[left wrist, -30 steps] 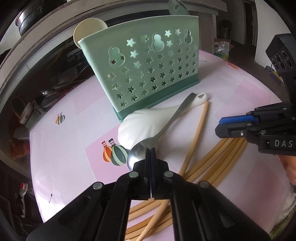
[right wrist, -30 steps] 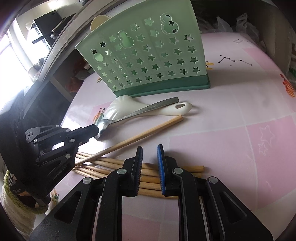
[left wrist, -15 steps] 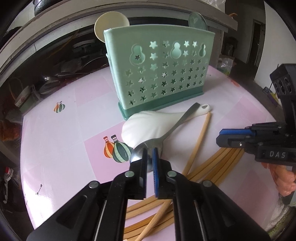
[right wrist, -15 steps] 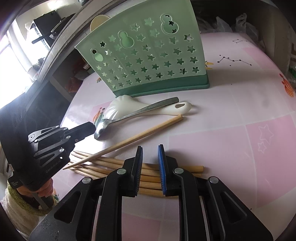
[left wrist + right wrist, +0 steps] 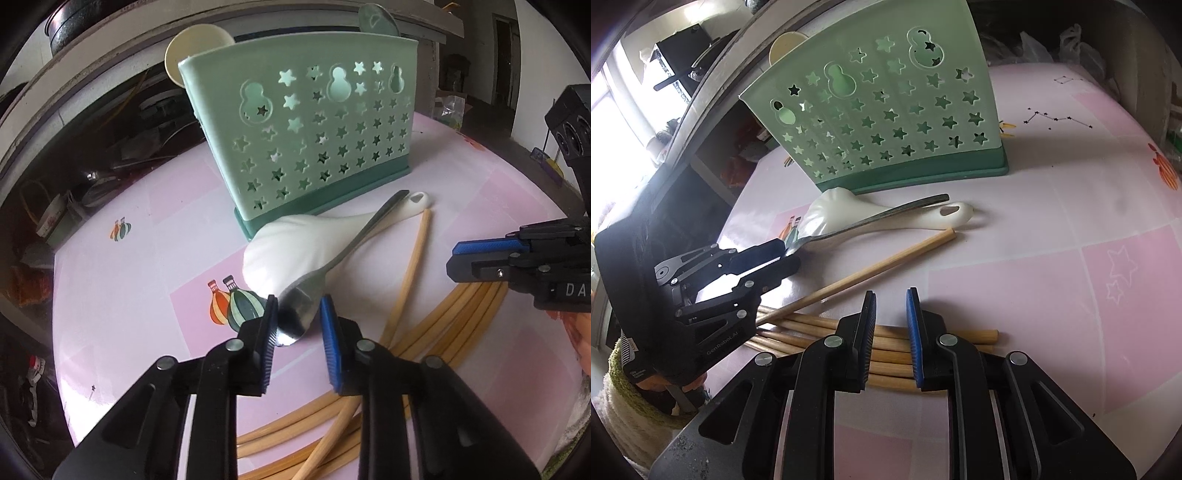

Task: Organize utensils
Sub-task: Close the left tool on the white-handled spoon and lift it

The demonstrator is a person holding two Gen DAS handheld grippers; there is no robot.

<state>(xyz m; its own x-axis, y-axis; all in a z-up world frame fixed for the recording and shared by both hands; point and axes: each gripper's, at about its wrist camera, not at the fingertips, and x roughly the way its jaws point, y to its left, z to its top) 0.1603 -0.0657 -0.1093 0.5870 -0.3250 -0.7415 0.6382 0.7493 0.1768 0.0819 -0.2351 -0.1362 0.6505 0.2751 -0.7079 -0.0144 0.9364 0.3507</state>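
Observation:
A metal spoon (image 5: 295, 326) lies across a white plastic spoon (image 5: 295, 243) in front of the green star-cut utensil holder (image 5: 314, 147) on the pink table. My left gripper (image 5: 298, 301) is low over the table and its jaws are opening; the metal spoon's bowl sits between the pads without being pinched. In the right wrist view the left gripper (image 5: 783, 254) sits at the bowl end of that metal spoon (image 5: 886, 218). My right gripper (image 5: 891, 295) hovers over a bundle of bamboo chopsticks (image 5: 812, 328), its jaws a narrow gap apart with nothing in them.
One chopstick (image 5: 879, 266) lies apart, slanting toward the white spoon's handle. A cream round utensil (image 5: 195, 55) and a grey one (image 5: 376, 20) stick out of the holder. Dark shelves and clutter lie beyond the table's far-left edge. A person's hand holds each gripper.
The left gripper's jaws were shut a second ago and now stand apart either side of the metal spoon's bowl. The right gripper and the utensils have stayed put.

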